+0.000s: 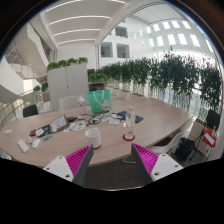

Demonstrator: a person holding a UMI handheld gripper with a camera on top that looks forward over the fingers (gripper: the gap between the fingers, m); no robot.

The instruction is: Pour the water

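Gripper view shows us holding the gripper (pixel 113 160) level above the near edge of a long oval wooden table (pixel 150 125), its two magenta-padded fingers (pixel 73 160) spread wide apart with nothing between them. Well beyond them on the table stand a clear glass with a red base (pixel 128 128), a small white cup (pixel 93 134) and a green transparent jug (pixel 98 101).
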